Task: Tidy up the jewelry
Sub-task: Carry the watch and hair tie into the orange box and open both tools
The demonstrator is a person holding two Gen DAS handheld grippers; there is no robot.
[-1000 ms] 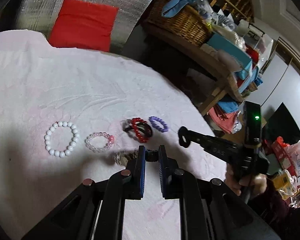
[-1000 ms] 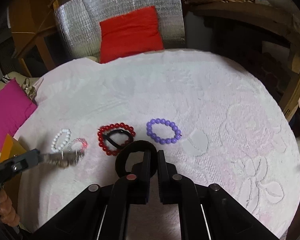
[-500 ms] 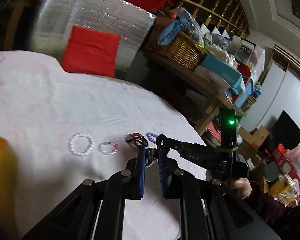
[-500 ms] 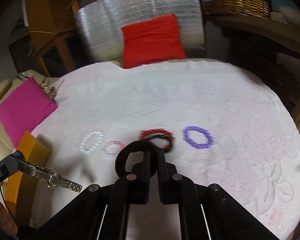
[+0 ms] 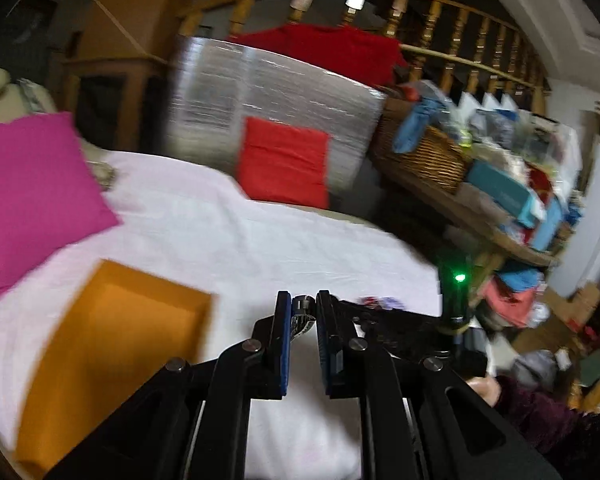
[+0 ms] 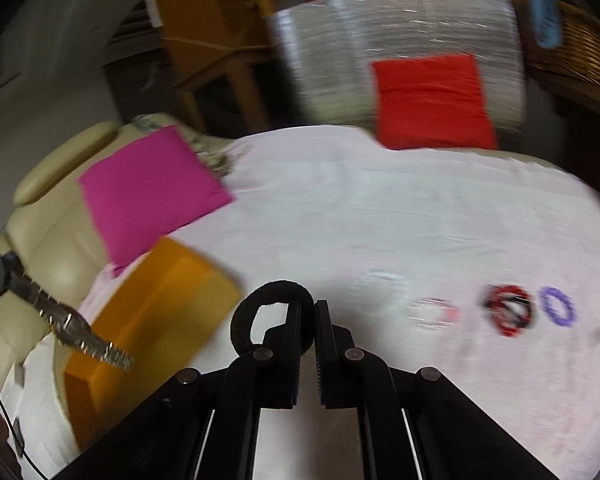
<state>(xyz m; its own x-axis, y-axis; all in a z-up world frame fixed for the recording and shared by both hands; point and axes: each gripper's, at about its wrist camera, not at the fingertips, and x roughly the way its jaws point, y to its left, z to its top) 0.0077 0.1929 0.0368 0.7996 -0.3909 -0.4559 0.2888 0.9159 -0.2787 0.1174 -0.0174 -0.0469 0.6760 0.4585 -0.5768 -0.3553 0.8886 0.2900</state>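
Left gripper (image 5: 303, 308) pinching metal watch band (image 6: 76, 330); right gripper (image 6: 308, 312) pinching black hair tie (image 6: 244, 316); orange box (image 6: 152, 304) below.

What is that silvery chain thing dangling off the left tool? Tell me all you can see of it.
The metal watch band looks like linked silver-grey segments, blurred by motion. One end is pinched in the left gripper, which is shut on it; the rest hangs free, slanting down in front of the orange box. Whether it touches the box, I cannot tell.

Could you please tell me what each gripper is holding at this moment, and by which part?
The left gripper pinches a metal watch band near one end; the right gripper clamps a black hair tie on its loop's side.
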